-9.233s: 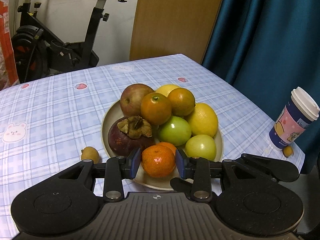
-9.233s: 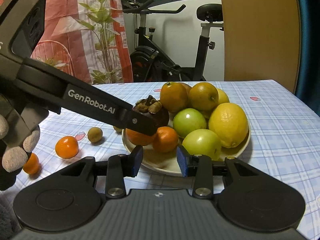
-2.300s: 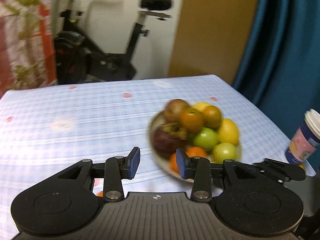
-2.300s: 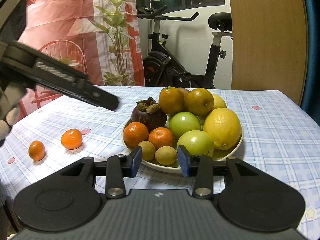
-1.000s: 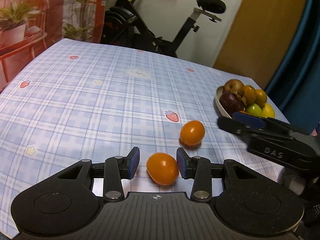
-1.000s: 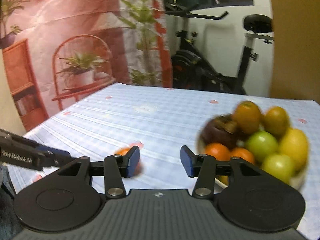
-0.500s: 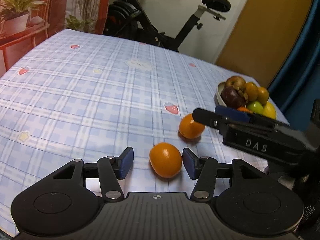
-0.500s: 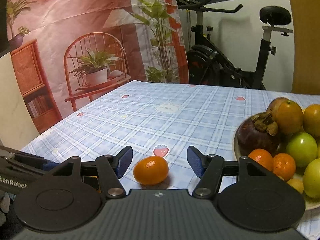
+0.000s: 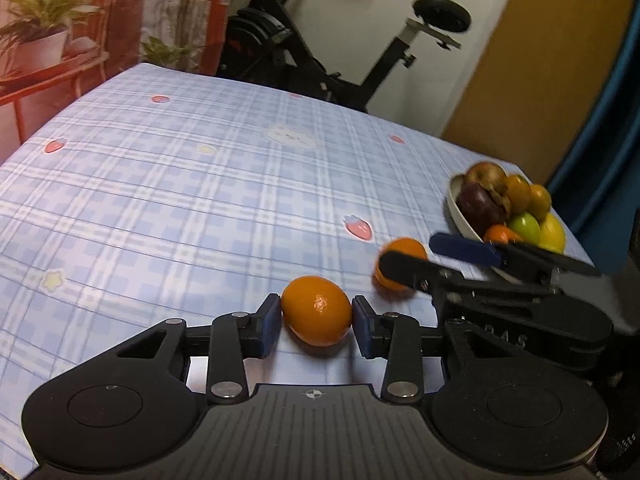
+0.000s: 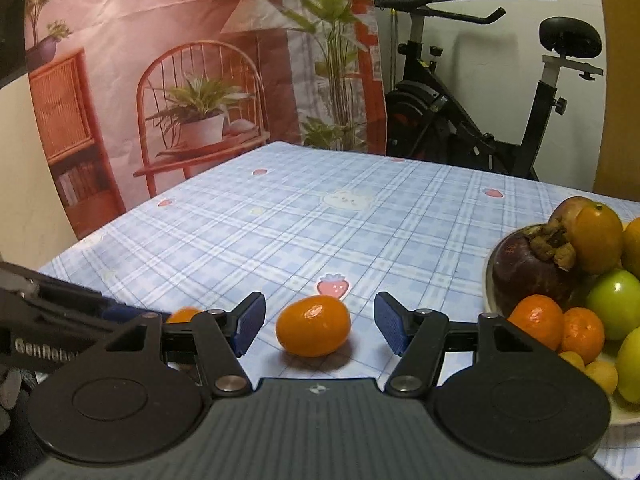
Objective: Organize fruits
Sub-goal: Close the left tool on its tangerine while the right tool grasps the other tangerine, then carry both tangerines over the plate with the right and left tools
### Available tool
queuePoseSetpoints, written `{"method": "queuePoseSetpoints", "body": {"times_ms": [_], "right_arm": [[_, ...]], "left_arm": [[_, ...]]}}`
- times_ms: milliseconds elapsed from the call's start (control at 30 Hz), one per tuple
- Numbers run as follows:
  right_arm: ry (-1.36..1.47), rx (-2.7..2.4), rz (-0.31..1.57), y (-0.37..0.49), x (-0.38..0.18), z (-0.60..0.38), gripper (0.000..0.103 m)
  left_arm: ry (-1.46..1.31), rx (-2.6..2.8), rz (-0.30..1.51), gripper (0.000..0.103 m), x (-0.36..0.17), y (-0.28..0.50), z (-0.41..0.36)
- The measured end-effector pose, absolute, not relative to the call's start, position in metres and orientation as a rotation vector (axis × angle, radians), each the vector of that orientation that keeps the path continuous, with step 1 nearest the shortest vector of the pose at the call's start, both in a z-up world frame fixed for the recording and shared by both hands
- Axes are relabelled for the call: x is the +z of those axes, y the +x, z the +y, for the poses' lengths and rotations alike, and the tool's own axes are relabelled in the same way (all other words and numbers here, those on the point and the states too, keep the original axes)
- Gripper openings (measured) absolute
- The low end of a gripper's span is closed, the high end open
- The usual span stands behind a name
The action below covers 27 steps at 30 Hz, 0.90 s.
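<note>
Item one, the small orange fruit [image 9: 316, 315] on my left: it lies on the counter [image 9: 192, 208] between the pads of the left claw [image 9: 316, 318], whose jaws are closing, and the pads look to be touching its sides. Item two, a second orange fruit [image 10: 313, 331]: it rests on the cloth between the pads of the right claw [image 10: 318, 324], whose jaws stand apart with clear gaps on both sides, nothing gripped. In the left wrist view this second fruit is blurred and partly hidden behind the right claw's fingers [image 9: 412, 270]. Item three, the plate [image 9: 460, 216] near the counter's right edge: heaped with a dark purple mangosteen [image 10: 532, 276], green apples [image 10: 614, 308], a lemon [image 9: 554, 234], oranges and small tangerines [image 10: 538, 320]. Surface: a pale blue checked tablecloth printed with strawberries [image 10: 333, 285], stars and a cloud-like face. Room: a black exercise bike [image 10: 480, 116] stands behind the counter against a white wall, a reddish printed backdrop [image 10: 168, 60] showing a chair and potted plants hangs to its left, a wooden panel [image 9: 540, 64] and a teal curtain [image 9: 616, 128] stand on the right.
</note>
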State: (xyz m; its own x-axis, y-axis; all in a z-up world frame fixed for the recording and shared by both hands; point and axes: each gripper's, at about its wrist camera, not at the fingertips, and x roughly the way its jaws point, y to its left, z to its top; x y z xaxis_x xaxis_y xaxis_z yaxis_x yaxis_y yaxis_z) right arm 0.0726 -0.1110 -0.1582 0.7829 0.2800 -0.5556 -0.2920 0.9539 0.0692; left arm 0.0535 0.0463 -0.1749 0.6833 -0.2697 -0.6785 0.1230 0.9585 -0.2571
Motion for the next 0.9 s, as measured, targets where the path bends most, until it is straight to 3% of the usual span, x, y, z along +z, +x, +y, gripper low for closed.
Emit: {"method": "queuePoseSetpoints", "body": {"times_ms": [200, 400, 900], "right_arm": [[-0.035, 0.298, 0.636, 0.08, -0.163, -0.108, 0.062], [-0.059, 0.318, 0.676, 0.082, -0.168, -0.104, 0.046], [-0.012, 0.311, 0.653, 0.064, -0.169, -0.12, 0.046]], "left_arm": [[-0.201, -0.217, 0.78, 0.041, -0.174, 0.054, 0.046], [-0.195, -0.22, 0.784, 0.041, -0.174, 0.052, 0.046], [-0.178, -0.233, 0.786, 0.041, -0.176, 0.052, 0.043]]}}
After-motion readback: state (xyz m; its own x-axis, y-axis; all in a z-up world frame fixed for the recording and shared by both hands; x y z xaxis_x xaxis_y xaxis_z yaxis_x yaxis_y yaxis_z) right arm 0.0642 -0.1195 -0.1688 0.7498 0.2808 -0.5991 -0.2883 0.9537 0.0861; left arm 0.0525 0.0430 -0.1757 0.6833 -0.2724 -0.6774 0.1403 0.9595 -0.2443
